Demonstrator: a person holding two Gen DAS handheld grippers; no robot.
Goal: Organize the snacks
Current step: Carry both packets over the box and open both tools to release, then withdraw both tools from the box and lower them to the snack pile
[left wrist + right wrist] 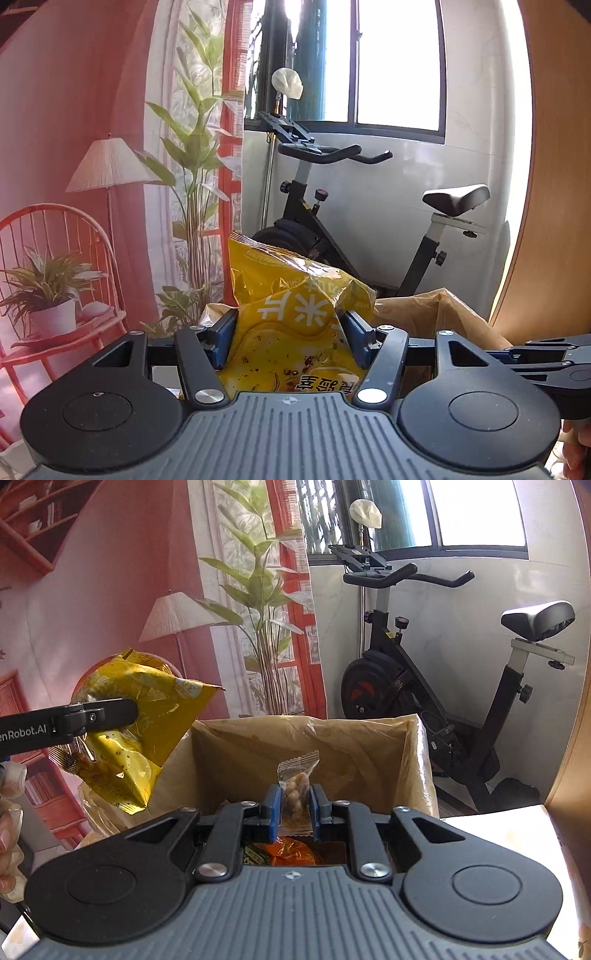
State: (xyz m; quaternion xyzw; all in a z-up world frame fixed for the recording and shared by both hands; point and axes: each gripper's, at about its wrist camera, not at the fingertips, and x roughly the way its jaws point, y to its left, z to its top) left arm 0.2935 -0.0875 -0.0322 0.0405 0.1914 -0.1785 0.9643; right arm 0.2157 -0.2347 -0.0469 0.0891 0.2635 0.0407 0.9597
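My left gripper (291, 334) is shut on a yellow chip bag (295, 295) and holds it upright in the air. The same bag (136, 723) shows in the right wrist view, clamped by the left gripper's black finger (99, 714), left of the box. My right gripper (293, 806) is shut on a small clear packet of nuts (295, 782) and holds it over the open cardboard box (421, 760). The box is lined with a yellowish plastic bag, and orange and green snack packs (291, 853) lie inside it.
The box's lined rim (443, 310) shows to the right of the left gripper, with the right gripper's arm (546, 360) beside it. An exercise bike (424, 686) stands behind the box. A printed backdrop (110, 590) with a lamp and plants hangs at the left. A wooden panel (580, 738) is at the right.
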